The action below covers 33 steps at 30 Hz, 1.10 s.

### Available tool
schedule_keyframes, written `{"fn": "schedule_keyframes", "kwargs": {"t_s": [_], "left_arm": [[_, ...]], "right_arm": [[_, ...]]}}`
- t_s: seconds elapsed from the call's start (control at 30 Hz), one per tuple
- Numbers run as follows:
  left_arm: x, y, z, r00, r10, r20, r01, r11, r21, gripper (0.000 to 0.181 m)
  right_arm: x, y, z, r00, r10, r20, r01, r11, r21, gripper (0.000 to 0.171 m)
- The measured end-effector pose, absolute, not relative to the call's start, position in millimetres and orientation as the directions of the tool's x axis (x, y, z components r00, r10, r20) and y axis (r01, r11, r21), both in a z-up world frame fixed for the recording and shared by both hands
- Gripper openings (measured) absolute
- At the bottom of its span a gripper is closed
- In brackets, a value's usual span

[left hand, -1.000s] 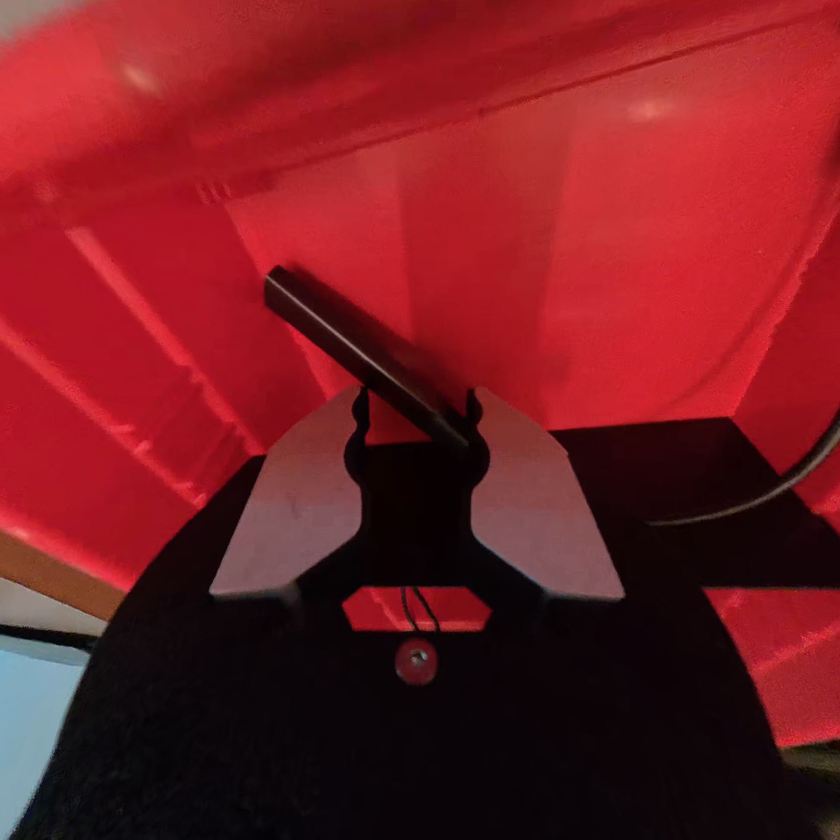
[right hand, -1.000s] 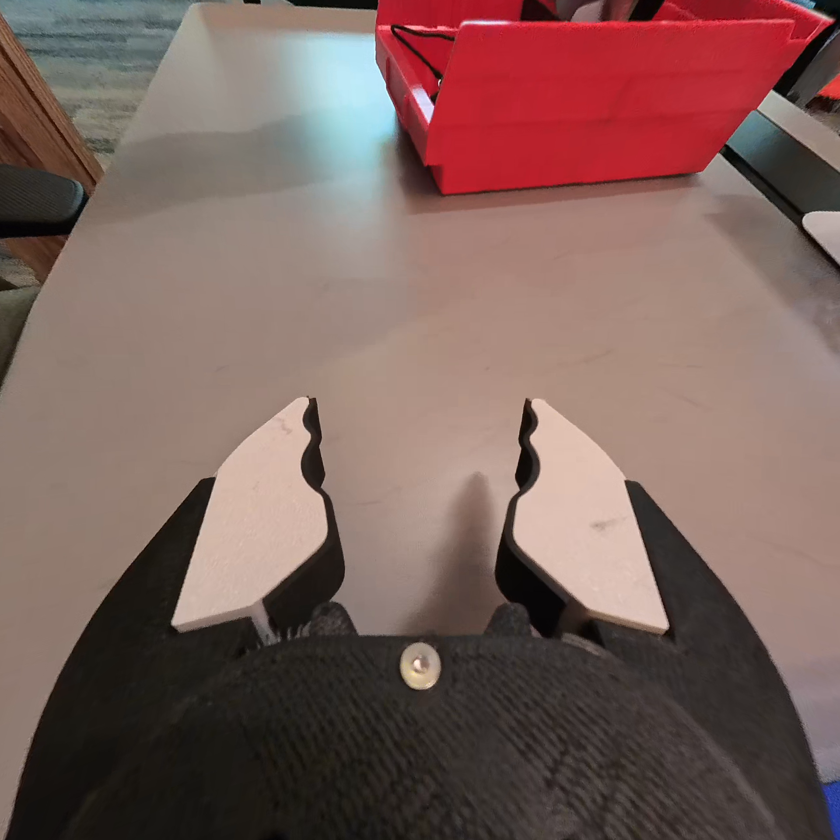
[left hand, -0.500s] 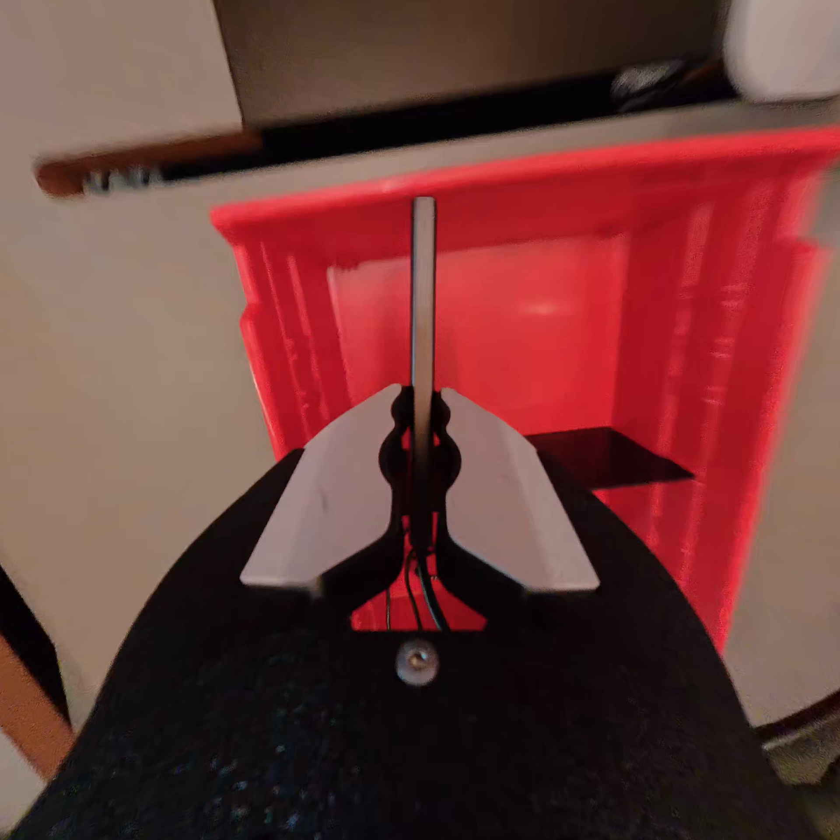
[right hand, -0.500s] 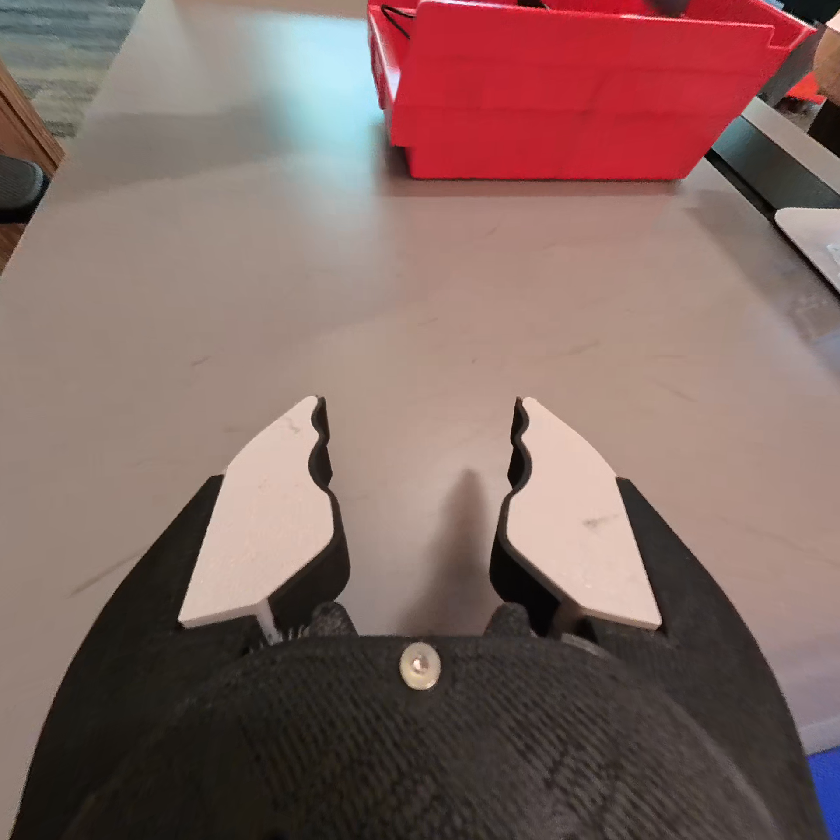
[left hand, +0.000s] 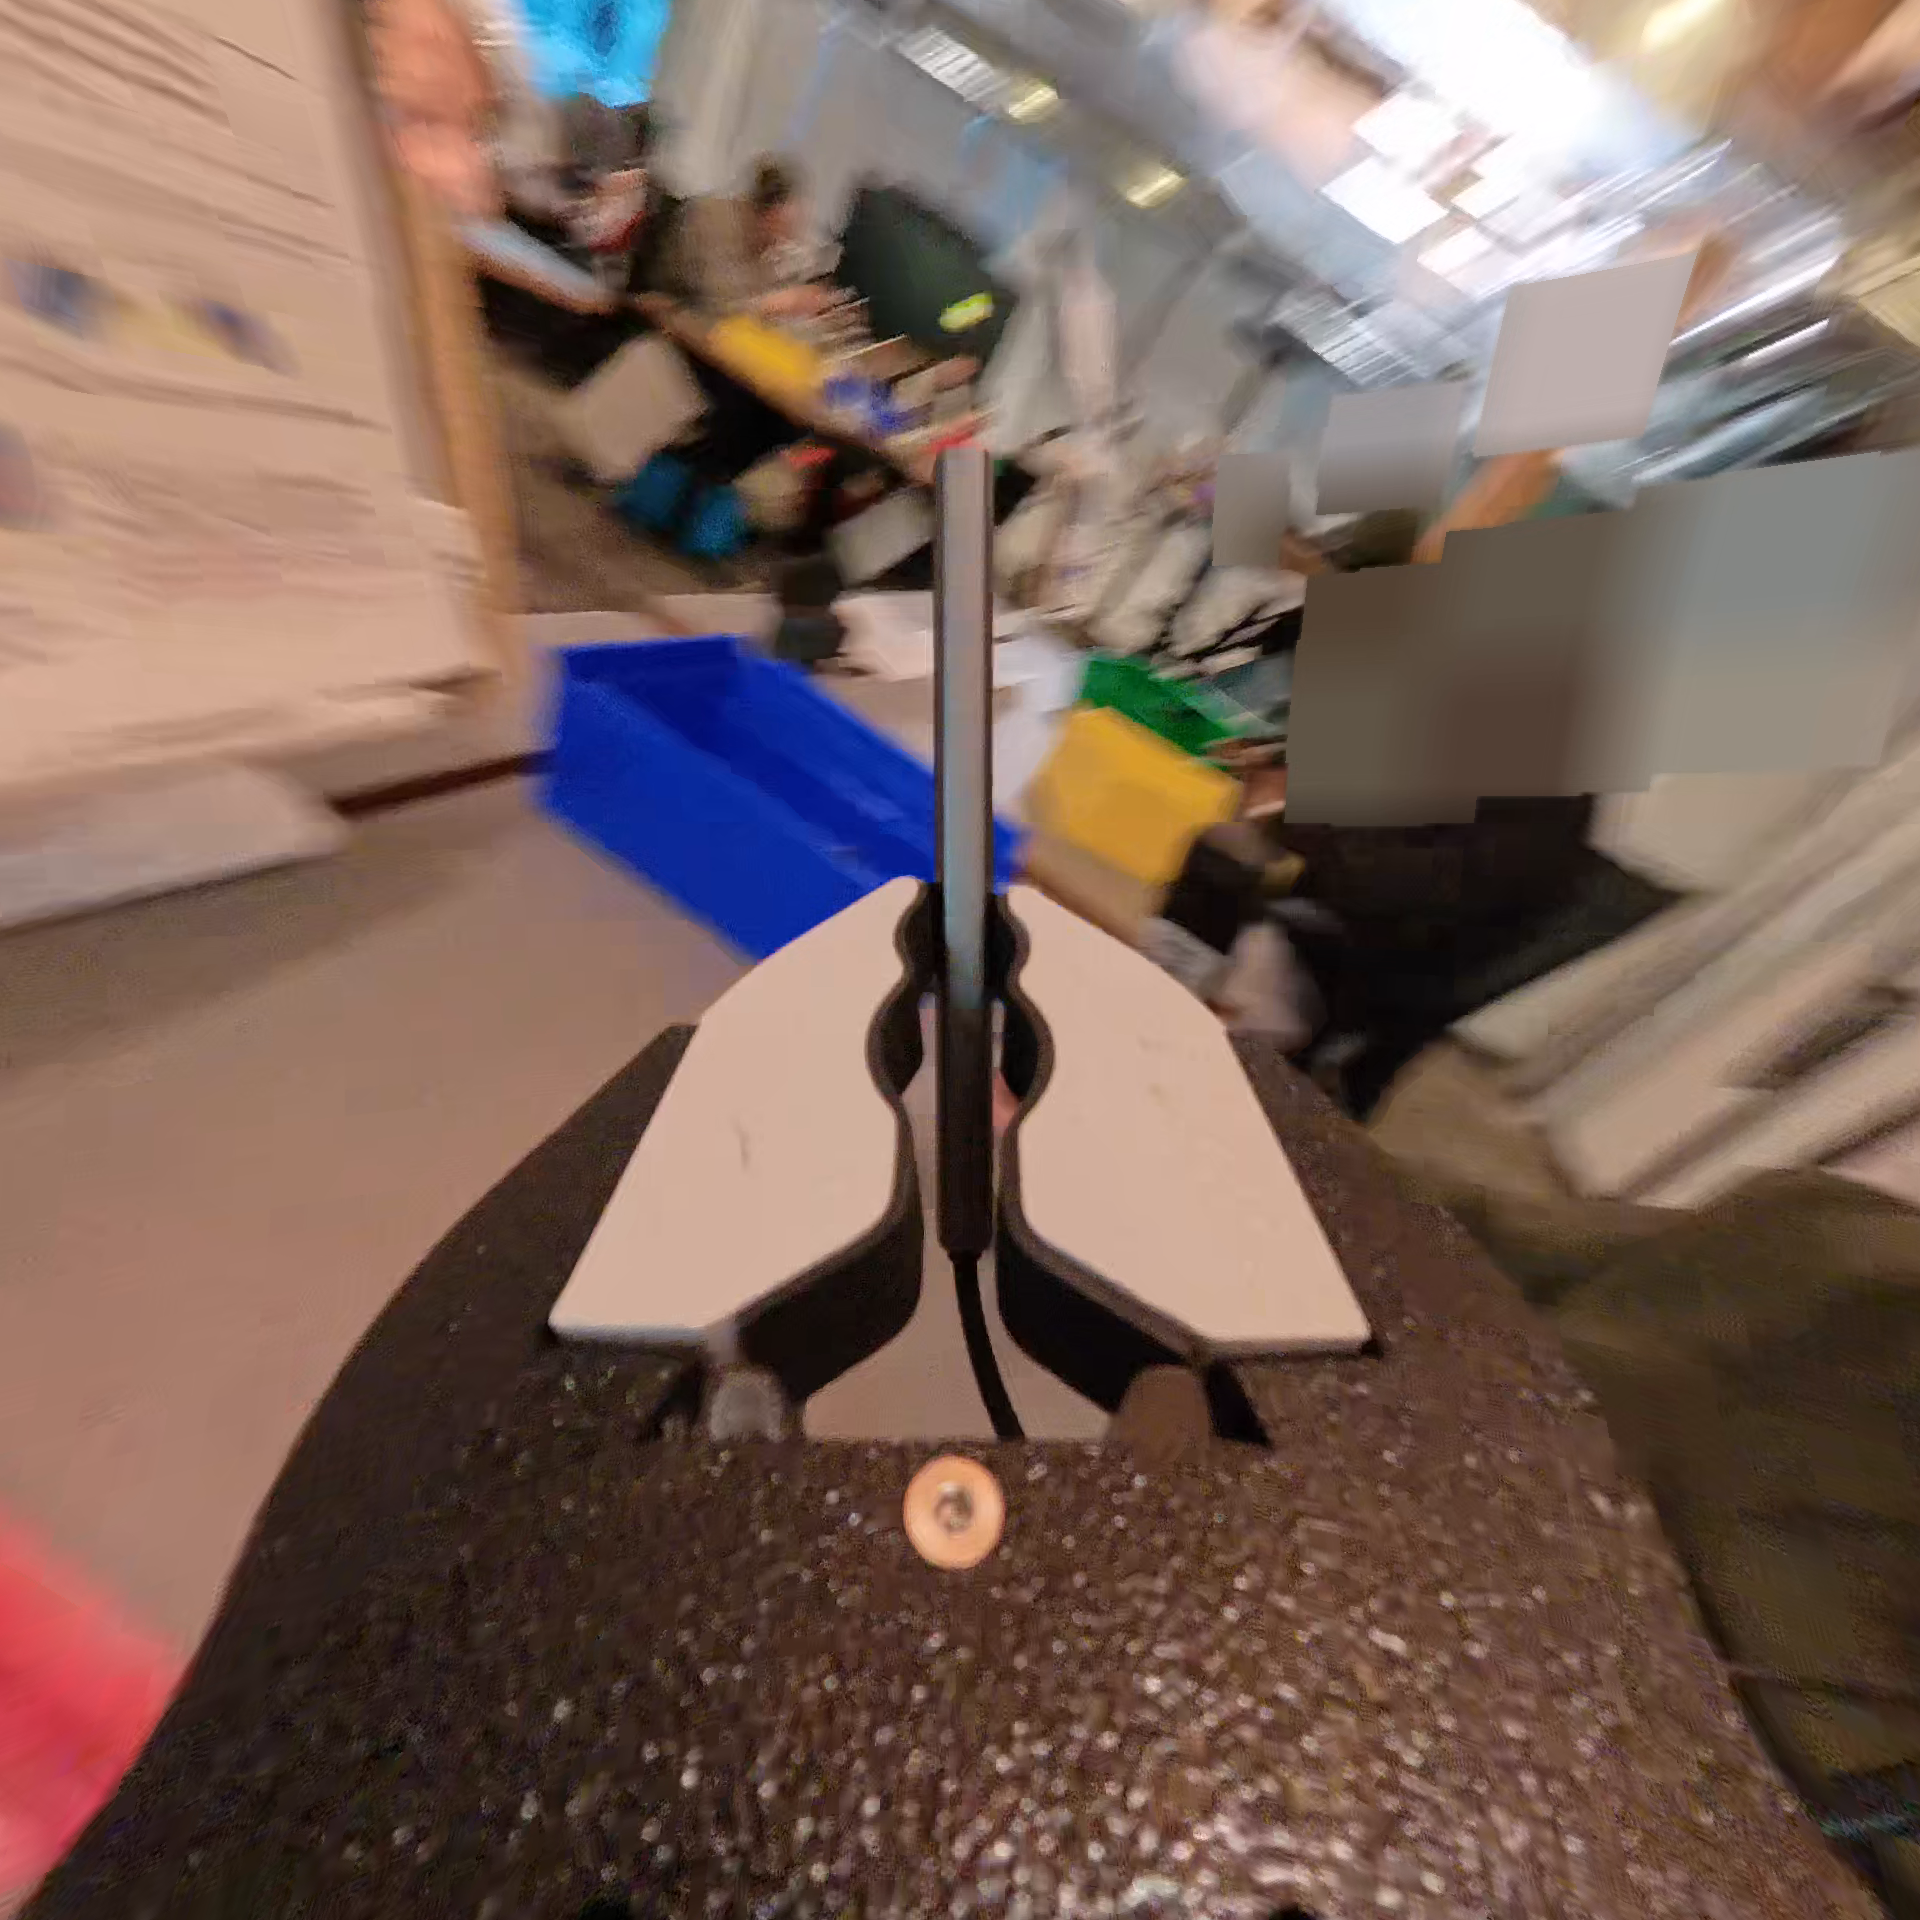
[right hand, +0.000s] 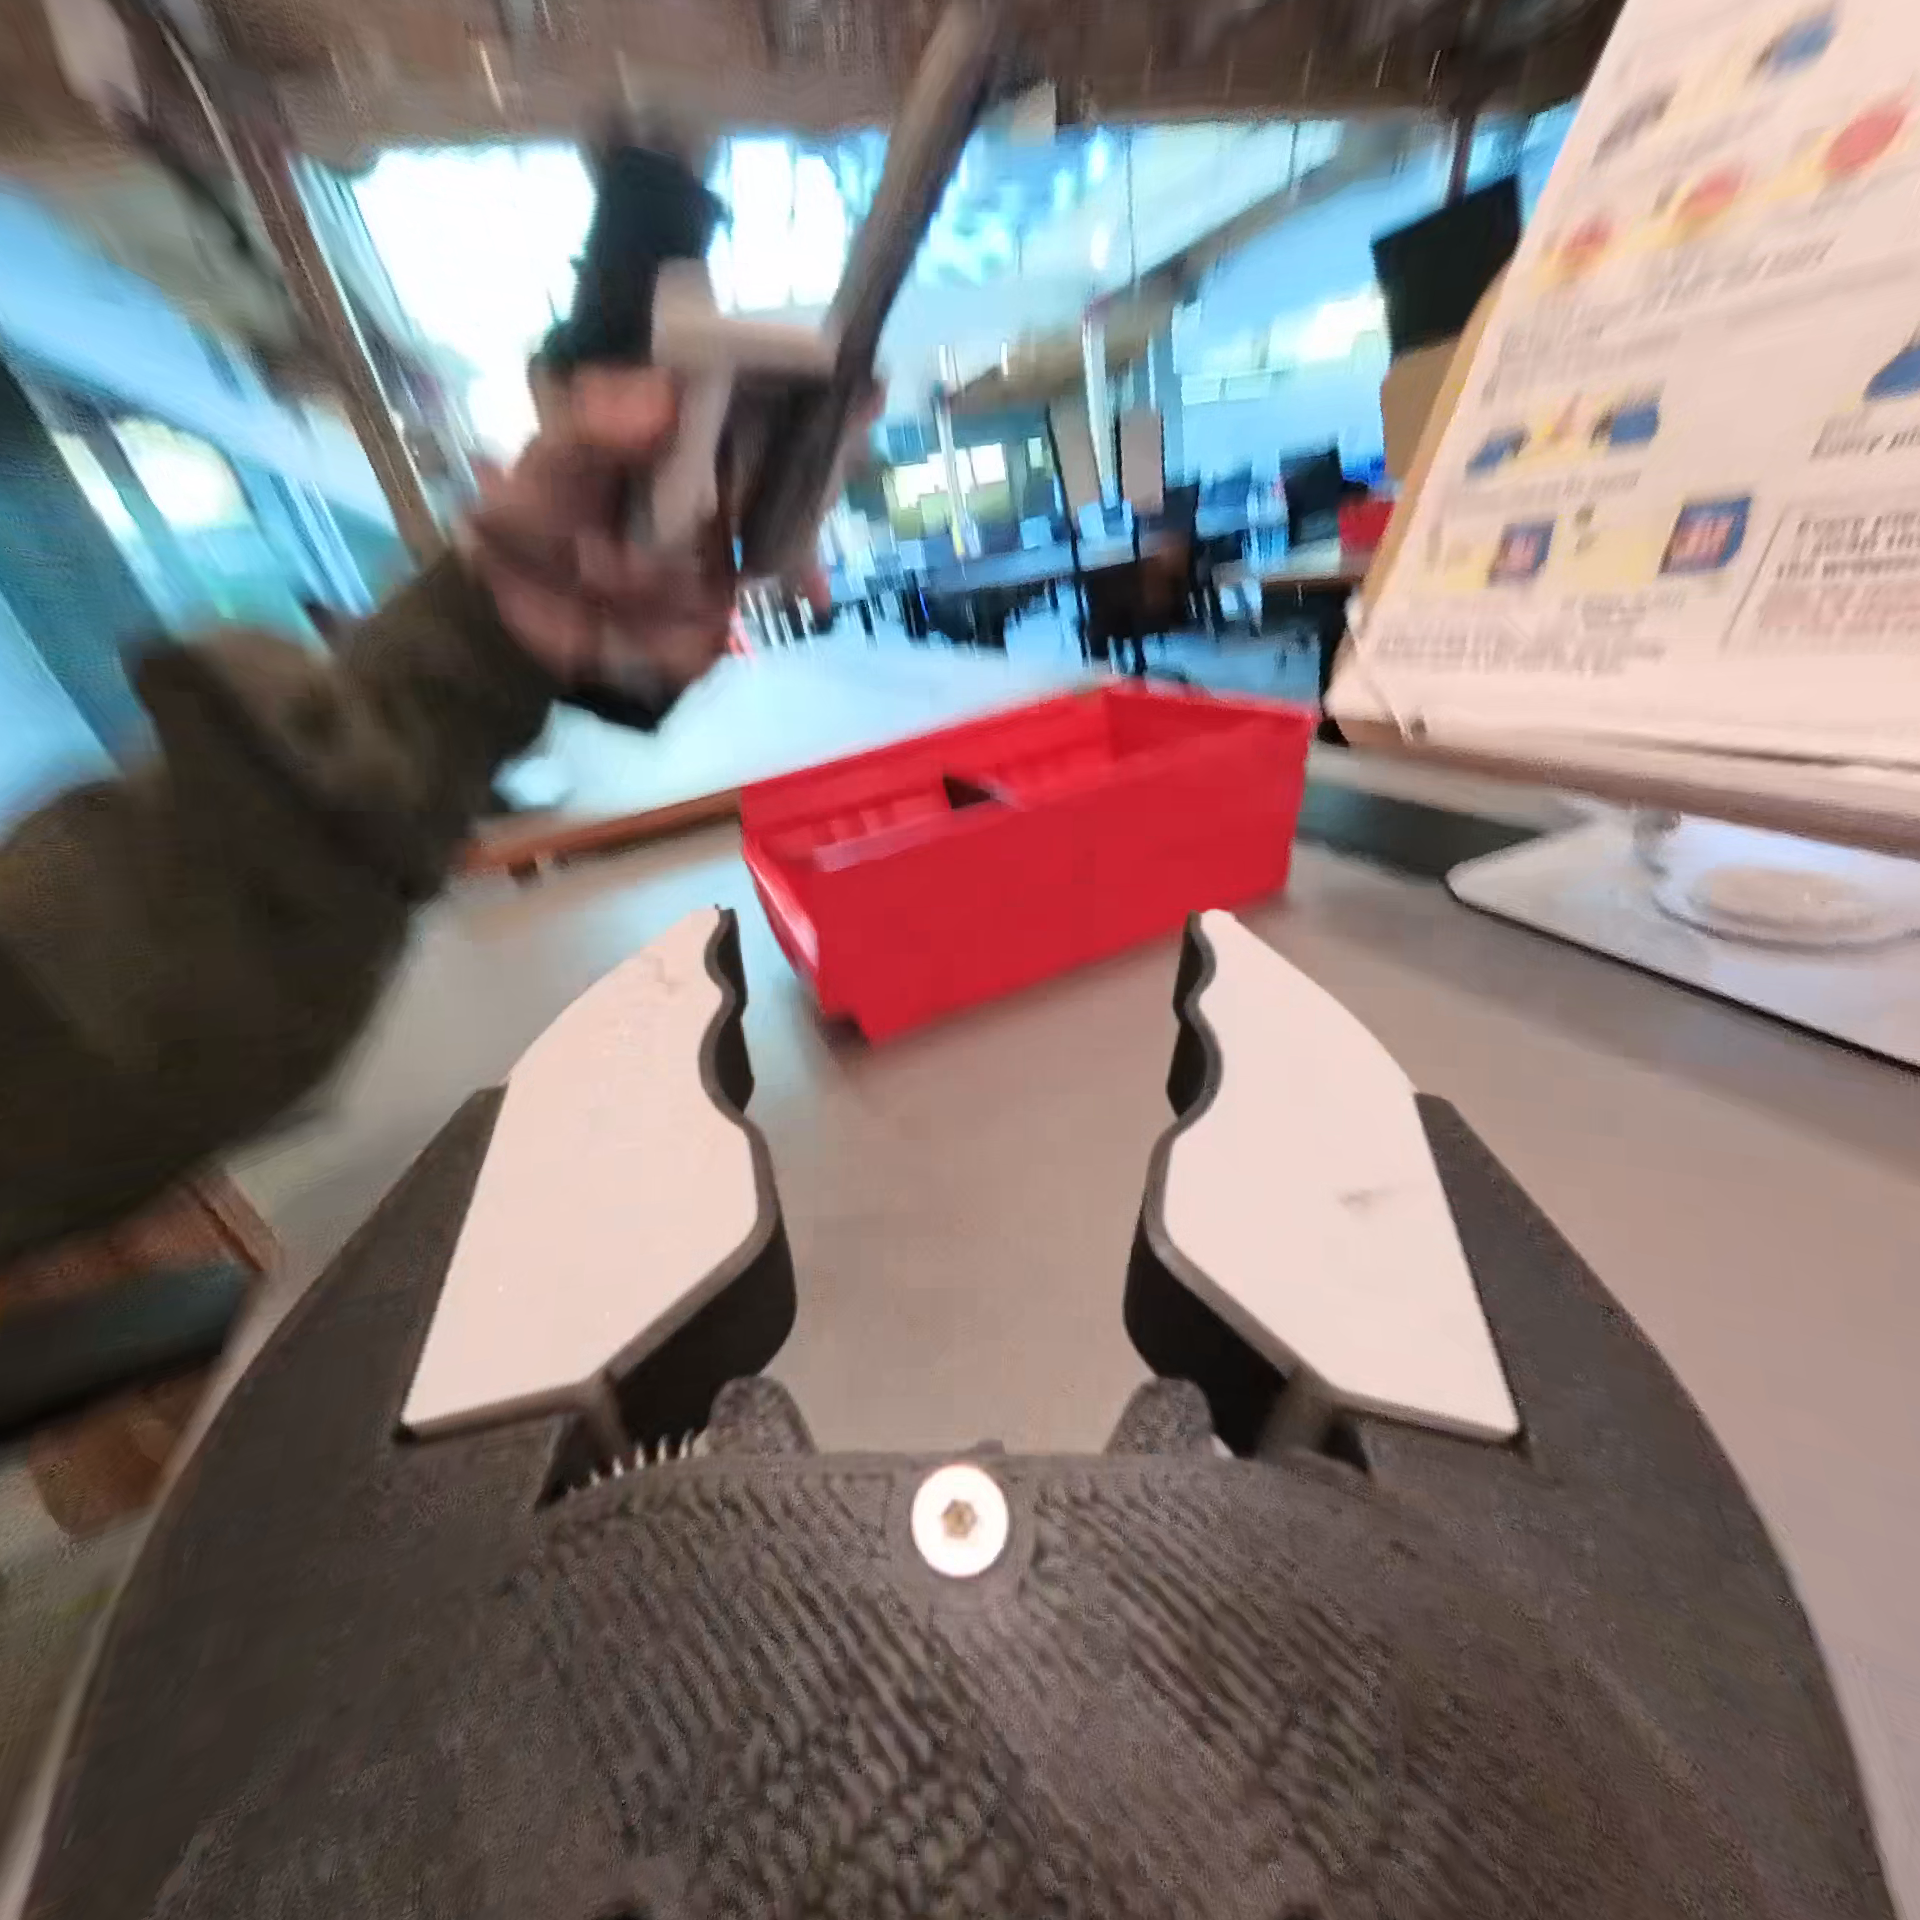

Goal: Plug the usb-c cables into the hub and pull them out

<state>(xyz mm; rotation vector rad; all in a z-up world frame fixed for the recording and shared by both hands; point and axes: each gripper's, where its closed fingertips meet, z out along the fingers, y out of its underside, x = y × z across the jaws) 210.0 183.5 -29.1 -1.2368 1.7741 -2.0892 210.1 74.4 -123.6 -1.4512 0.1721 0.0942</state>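
Left gripper (left hand: 961,935): fingers clenched on the hub (left hand: 961,686), a thin dark slab held edge-on and upright, its black cable (left hand: 987,1371) trailing back between the fingers. Half a second ago the hub stood over the red bin; now it is lifted clear, with a blurred room behind it. Right gripper (right hand: 961,966): fingers released and spread wide, nothing between them, low over the grey worktop (right hand: 1558,1195) as before, though its view has tipped up from the surface toward the room. Right wrist view alone shows the red bin (right hand: 1029,862) resting on the worktop ahead, a person's hand (right hand: 582,561) and olive sleeve (right hand: 239,883) raised at left holding the other gripper, and a printed board (right hand: 1662,416) on a stand at right. Left wrist view alone shows a blue bin (left hand: 717,769), a yellow bin (left hand: 1132,800) beyond it, and cluttered tables farther off, all motion-blurred.
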Motion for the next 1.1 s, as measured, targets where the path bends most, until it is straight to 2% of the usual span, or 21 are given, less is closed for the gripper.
{"fn": "schedule_keyframes", "kwargs": {"t_s": [0.03, 0.13, 0.2, 0.3, 0.37, 0.43, 0.5, 0.6, 0.7, 0.83, 0.93, 1.03, 1.1], "left_arm": [[190.4, 161.7, -36.1, -0.7, -0.465, 0.542, -0.408, -0.362, -0.838, 0.009], [135.9, 111.6, -76.6, -0.726, -0.191, 0.661, -0.544, -0.43, -0.721, 0.009], [111.3, 90.5, -113.0, -0.682, -0.147, 0.717, -0.633, -0.373, -0.678, 0.009], [87.4, 76.9, -142.1, -0.655, -0.126, 0.745, -0.696, -0.284, -0.66, 0.009], [77.1, 75.2, -147.5, -0.661, -0.109, 0.743, -0.716, -0.205, -0.667, 0.009], [65.0, 70.8, -151.3, -0.683, -0.064, 0.728, -0.719, -0.117, -0.685, 0.009], [55.8, 64.1, -161.9, -0.683, -0.027, 0.73, -0.73, -0.017, -0.683, 0.009], [48.5, 54.0, -174.4, -0.656, 0.03, 0.754, -0.752, 0.062, -0.657, 0.01], [44.7, 49.0, -183.7, -0.625, 0.061, 0.778, -0.773, 0.09, -0.628, 0.01], [36.4, 48.4, -189.8, -0.624, 0.076, 0.778, -0.768, 0.124, -0.628, 0.01], [31.8, 48.4, -189.1, -0.643, 0.082, 0.762, -0.75, 0.138, -0.647, 0.01], [41.0, 54.2, -179.3, -0.676, 0.084, 0.732, -0.731, 0.055, -0.681, 0.01], [67.5, 70.8, -157.5, -0.686, 0.058, 0.725, -0.723, -0.16, -0.672, 0.017]], "right_arm": [[201.5, 70.1, -107.1, 0.975, -0.007, -0.221, -0.215, 0.199, -0.956, 0.079], [174.3, 55.5, -85.5, 0.949, 0.074, -0.307, -0.316, 0.282, -0.906, 0.077], [148.7, 49.5, -87.7, 0.951, 0.138, -0.276, -0.302, 0.238, -0.923, 0.075], [109.9, 42.2, -103.8, 0.972, 0.235, -0.027, -0.049, 0.089, -0.995, 0.074], [101.0, 40.3, -123.8, 0.945, 0.272, 0.18, 0.19, -0.013, -0.982, 0.083], [104.7, 40.7, -133.8, 0.911, 0.276, 0.307, 0.332, -0.046, -0.942, 0.082], [105.8, 42.8, -133.9, 0.899, 0.309, 0.31, 0.332, -0.02, -0.943, 0.08], [93.0, 41.8, -136.1, 0.852, 0.429, 0.299, 0.308, 0.049, -0.95, 0.062], [73.4, 39.3, -156.9, 0.783, 0.551, 0.288, 0.35, -0.007, -0.937, 0.051], [69.6, 44.0, -165.0, 0.77, 0.544, 0.334, 0.409, -0.019, -0.912, 0.033], [64.0, 40.8, -165.3, 0.755, 0.584, 0.297, 0.38, -0.022, -0.925, 0.029], [66.7, 42.2, -160.6, 0.776, 0.569, 0.271, 0.348, -0.029, -0.937, 0.026], [70.4, 43.5, -151.0, 0.8, 0.547, 0.246, 0.301, -0.012, -0.953, 0.025]]}}
